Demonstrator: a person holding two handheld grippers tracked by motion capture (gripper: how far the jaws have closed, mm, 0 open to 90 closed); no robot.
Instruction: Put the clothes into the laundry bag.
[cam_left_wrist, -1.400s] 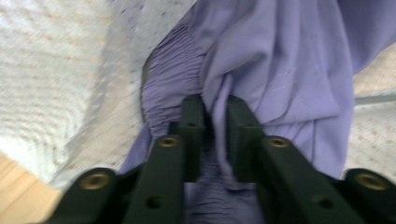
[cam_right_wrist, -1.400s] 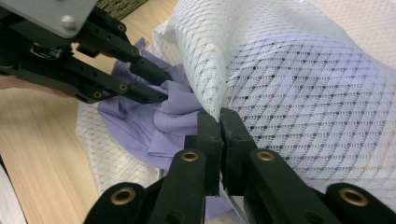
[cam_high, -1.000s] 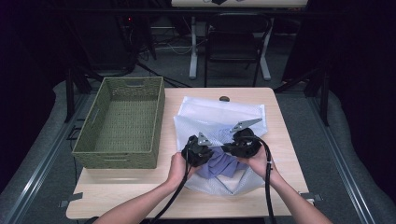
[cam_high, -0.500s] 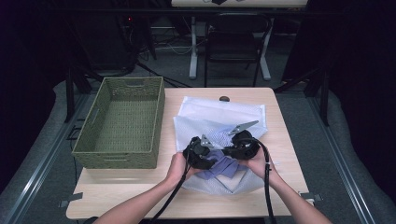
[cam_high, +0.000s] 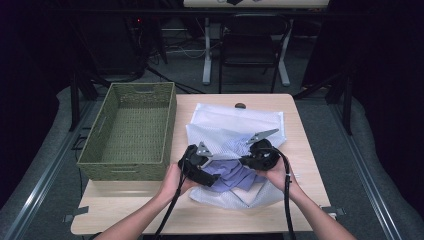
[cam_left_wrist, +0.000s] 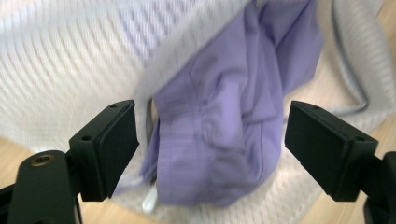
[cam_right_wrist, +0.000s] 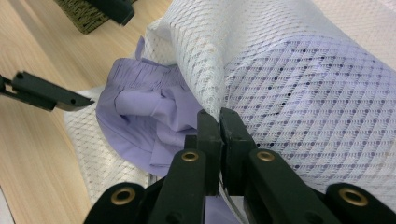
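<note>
I'm stuffing the lilac garment (cam_left_wrist: 219, 135) into the white mesh bag (cam_high: 235, 130), which lies at the table's (cam_high: 300, 150) centre, three o'clock of the basket (cam_high: 130, 130). My right gripper (cam_right_wrist: 218, 122) pinches the bag's rim; my left gripper (cam_left_wrist: 212, 140) has just been opening, jaws apart around the cloth. Next I re-grip and push deeper.

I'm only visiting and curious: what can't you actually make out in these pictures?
- The purple garment: the white mesh bag covers much of it, so its type stays unclear.
- Left gripper view: motion blur smears the bag's weave.
- High view: the right tongs are too small to show their grip on the bag.
</note>
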